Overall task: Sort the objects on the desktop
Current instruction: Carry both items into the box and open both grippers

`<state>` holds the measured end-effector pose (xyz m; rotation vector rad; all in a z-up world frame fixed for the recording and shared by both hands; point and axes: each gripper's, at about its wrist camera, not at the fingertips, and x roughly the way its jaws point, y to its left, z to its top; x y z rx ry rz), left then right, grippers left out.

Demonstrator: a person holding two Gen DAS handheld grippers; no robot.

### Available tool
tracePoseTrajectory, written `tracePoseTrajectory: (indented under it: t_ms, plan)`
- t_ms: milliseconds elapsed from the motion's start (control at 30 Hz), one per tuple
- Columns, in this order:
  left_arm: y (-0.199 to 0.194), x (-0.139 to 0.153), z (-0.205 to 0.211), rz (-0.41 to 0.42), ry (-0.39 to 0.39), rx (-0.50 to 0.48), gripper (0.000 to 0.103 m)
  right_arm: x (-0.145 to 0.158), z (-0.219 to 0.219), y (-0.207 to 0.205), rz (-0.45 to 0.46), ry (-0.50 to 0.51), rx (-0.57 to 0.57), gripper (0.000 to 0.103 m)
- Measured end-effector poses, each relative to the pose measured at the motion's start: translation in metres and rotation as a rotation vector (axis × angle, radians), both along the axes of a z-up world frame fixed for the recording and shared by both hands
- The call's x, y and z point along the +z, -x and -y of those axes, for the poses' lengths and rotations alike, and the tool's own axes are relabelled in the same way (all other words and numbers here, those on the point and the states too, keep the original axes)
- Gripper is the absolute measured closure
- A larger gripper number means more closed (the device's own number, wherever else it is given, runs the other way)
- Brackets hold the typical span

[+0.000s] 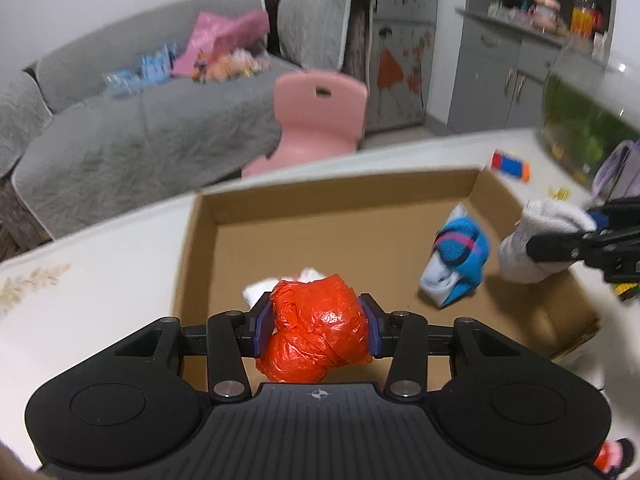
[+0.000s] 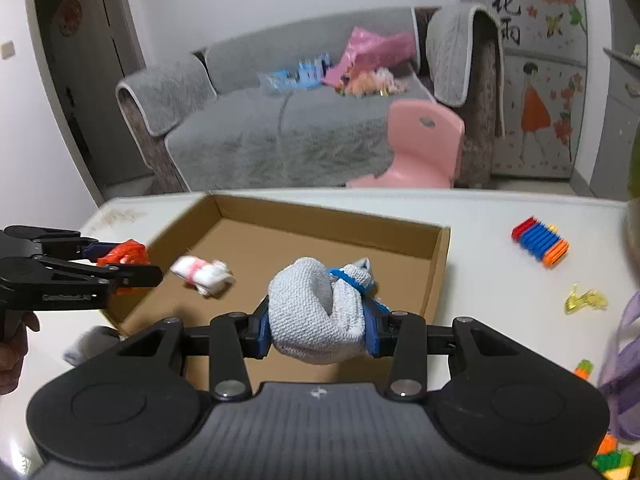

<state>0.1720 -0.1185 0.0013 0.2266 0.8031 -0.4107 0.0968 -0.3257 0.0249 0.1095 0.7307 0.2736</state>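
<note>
My left gripper [image 1: 316, 330] is shut on a crumpled red plastic bag [image 1: 318, 334] and holds it over the near left part of an open cardboard box [image 1: 320, 192]. It shows in the right wrist view [image 2: 124, 266] too, at the box's left edge. My right gripper [image 2: 318, 320] is shut on a rolled grey sock [image 2: 316, 312] over the box's near right side; it also shows in the left wrist view [image 1: 560, 236]. A blue rolled sock [image 1: 456, 256] and a white rolled sock [image 2: 204, 274] lie inside the box [image 2: 436, 264].
On the white table [image 2: 500, 280] right of the box lie a red, blue and orange ribbed toy [image 2: 540, 242] and a small yellow clear piece [image 2: 586, 300]. A purple bag [image 2: 624, 360] sits at the right edge. A pink chair [image 2: 420, 144] and grey sofa stand beyond.
</note>
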Motion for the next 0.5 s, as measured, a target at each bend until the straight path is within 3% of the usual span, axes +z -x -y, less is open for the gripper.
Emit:
tracePoseTrajectory:
  t_ms: [233, 333, 433, 467, 500]
  plan:
    - [-0.02, -0.044, -0.012, -0.085, -0.012, 0.035, 0.051, -0.022, -0.005, -0.005, -0.038, 0.03, -0.009, 0.064]
    - [-0.014, -0.046, -0.02, -0.068, 0.011, 0.044, 0.047, -0.027, -0.003, -0.004, -0.039, 0.032, -0.013, 0.062]
    - [-0.008, -0.044, -0.02, -0.07, 0.009, 0.021, 0.027, -0.028, -0.006, -0.002, -0.03, 0.062, -0.015, 0.059]
    - [-0.004, -0.043, -0.018, -0.053, -0.003, 0.009, 0.015, -0.028, -0.006, -0.001, -0.019, 0.059, -0.014, 0.056]
    - [0.0, -0.04, -0.017, -0.028, -0.014, 0.005, 0.012, -0.026, -0.006, 0.001, -0.009, 0.054, -0.012, 0.053]
